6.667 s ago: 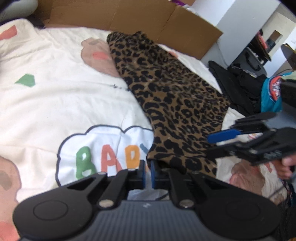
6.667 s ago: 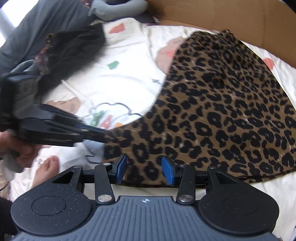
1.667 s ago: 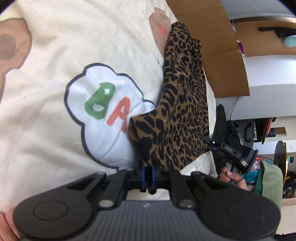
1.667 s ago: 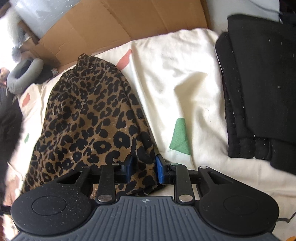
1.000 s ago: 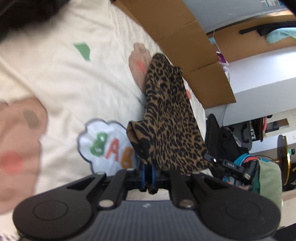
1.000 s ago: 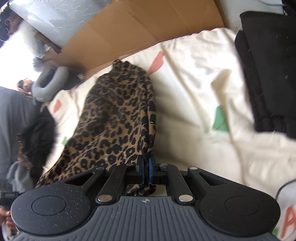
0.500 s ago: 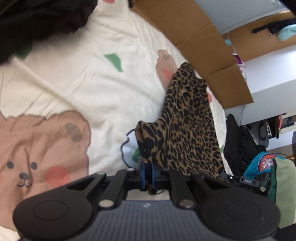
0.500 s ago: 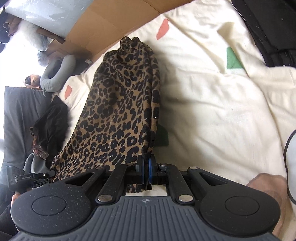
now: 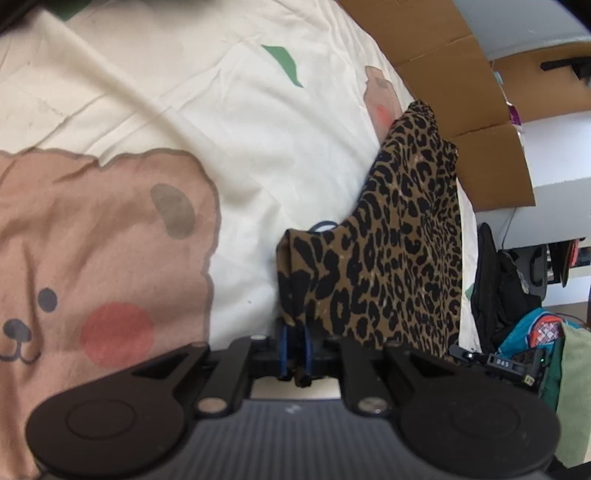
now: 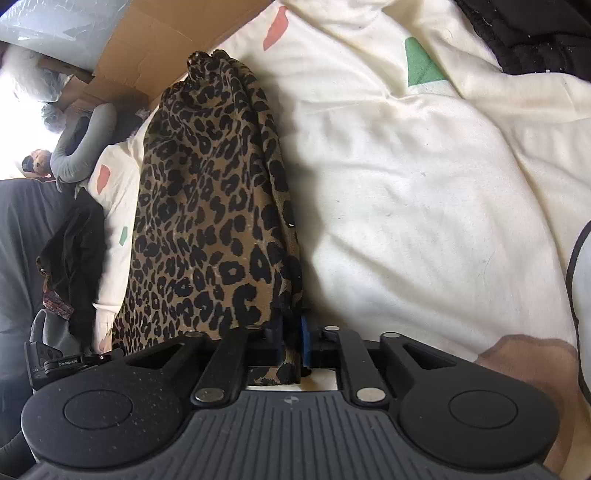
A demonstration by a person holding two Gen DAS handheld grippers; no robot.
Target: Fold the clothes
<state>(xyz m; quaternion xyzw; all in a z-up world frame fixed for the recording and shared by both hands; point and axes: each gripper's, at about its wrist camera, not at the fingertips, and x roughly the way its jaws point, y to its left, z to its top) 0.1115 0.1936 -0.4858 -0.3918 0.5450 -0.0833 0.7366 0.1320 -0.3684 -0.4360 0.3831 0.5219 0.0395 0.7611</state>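
A leopard-print garment (image 9: 402, 236) lies stretched lengthwise on a cream blanket (image 9: 229, 122) printed with bears. My left gripper (image 9: 294, 350) is shut on its near corner, and the cloth bunches between the blue pads. In the right wrist view the same leopard-print garment (image 10: 210, 206) runs away from me as a narrow folded strip. My right gripper (image 10: 291, 345) is shut on the other near corner, a bit of cloth hanging below the pads. The far end rests near the cardboard. The right gripper (image 9: 491, 360) also shows at the lower right of the left wrist view.
Cardboard sheets (image 9: 461, 92) stand along the far edge of the blanket. A black clothes pile (image 10: 535, 33) lies at the top right of the right wrist view, another dark garment (image 10: 74, 251) at its left. A teal and green heap (image 9: 550, 350) sits beyond the bed.
Both grippers have pulled the garment's near corners towards me and lower over the blanket. The bear print now fills the left of the left wrist view.
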